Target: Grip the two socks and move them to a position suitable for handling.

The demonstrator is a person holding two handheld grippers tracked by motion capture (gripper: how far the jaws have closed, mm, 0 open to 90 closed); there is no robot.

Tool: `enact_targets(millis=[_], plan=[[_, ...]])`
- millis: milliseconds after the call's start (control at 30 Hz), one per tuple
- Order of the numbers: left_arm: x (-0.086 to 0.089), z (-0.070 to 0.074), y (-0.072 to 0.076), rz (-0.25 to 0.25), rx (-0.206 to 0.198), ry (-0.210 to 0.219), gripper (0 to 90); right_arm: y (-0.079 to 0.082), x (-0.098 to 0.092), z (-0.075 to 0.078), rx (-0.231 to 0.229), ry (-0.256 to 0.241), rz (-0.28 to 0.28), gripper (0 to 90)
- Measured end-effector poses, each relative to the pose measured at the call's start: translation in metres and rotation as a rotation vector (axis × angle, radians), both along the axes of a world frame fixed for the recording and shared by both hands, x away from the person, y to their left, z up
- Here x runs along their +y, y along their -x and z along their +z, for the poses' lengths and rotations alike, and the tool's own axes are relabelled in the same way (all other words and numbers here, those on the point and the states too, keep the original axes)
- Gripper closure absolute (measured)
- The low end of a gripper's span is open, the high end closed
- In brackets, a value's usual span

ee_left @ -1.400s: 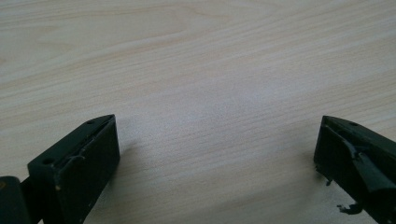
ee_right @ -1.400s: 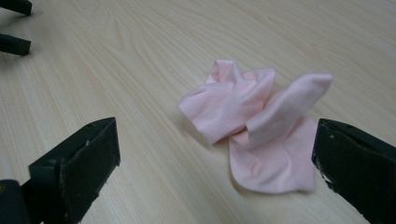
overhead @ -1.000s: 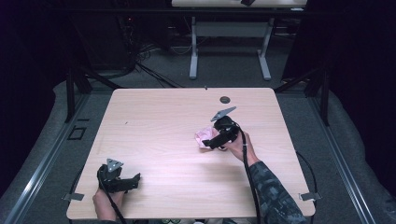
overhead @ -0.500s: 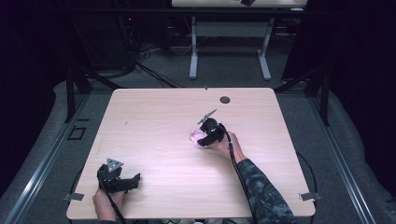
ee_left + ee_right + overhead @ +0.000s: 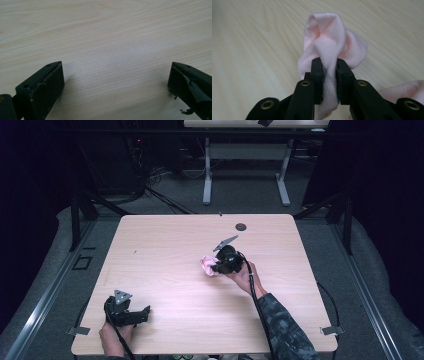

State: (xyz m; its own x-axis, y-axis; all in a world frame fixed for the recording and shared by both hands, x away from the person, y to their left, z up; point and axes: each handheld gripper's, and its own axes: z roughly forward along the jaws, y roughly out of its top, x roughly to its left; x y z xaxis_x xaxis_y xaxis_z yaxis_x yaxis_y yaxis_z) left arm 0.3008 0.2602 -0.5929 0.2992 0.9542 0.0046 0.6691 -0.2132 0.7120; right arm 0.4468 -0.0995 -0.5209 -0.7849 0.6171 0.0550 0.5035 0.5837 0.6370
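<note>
A small pale pink cloth point(image 5: 207, 265) is bunched near the middle of the wooden table point(image 5: 165, 245). My right gripper point(image 5: 216, 266) is shut on it. In the right gripper view the two black jaws pinch a fold of the pink cloth point(image 5: 329, 42), which bulges up beyond the right gripper point(image 5: 329, 65); another part of the cloth trails at the lower right. My left gripper point(image 5: 145, 311) rests near the table's front left corner, held by a hand. In the left gripper view the left gripper point(image 5: 116, 75) stands wide open over bare wood, nothing between its jaws.
A round dark grommet point(image 5: 241, 226) sits near the table's far edge. Beyond the table stands another desk frame point(image 5: 245, 175) on dark floor with cables. Metal rails point(image 5: 45, 290) run along the floor at both sides.
My right gripper, with the pink cloth in it, has moved left toward the table's middle and now sits a little lower and nearer. The left gripper has stayed put.
</note>
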Motion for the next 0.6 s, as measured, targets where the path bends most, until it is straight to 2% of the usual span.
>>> enact_targets(millis=[33, 133, 167, 267, 333, 433, 600], plan=[[0.000, 0.000, 0.000, 0.001, 0.000, 0.001, 0.6, 0.010, -0.003, 0.009, -0.005, -0.017, 0.021, 78.2], [0.000, 0.000, 0.000, 0.000, -0.001, -0.001, 0.6, 0.035, -0.010, 0.022, -0.017, -0.042, 0.055, 77.9], [0.000, 0.000, 0.000, 0.000, -0.001, -0.001, 0.6, 0.044, -0.014, 0.025, -0.018, -0.063, 0.064, 77.9], [0.000, 0.000, 0.000, 0.001, -0.001, 0.001, 0.6, 0.074, -0.024, 0.028, -0.007, -0.081, 0.108, 77.7], [0.000, 0.000, 0.000, 0.001, 0.000, 0.001, 0.6, 0.093, -0.027, 0.024, 0.002, -0.073, 0.129, 77.5], [0.000, 0.000, 0.000, 0.002, -0.001, 0.001, 0.6, 0.112, -0.030, 0.015, 0.039, -0.089, 0.151, 77.2], [0.000, 0.000, 0.000, 0.002, 0.000, 0.001, 0.6, 0.140, -0.030, -0.006, 0.084, -0.043, 0.178, 76.2]])
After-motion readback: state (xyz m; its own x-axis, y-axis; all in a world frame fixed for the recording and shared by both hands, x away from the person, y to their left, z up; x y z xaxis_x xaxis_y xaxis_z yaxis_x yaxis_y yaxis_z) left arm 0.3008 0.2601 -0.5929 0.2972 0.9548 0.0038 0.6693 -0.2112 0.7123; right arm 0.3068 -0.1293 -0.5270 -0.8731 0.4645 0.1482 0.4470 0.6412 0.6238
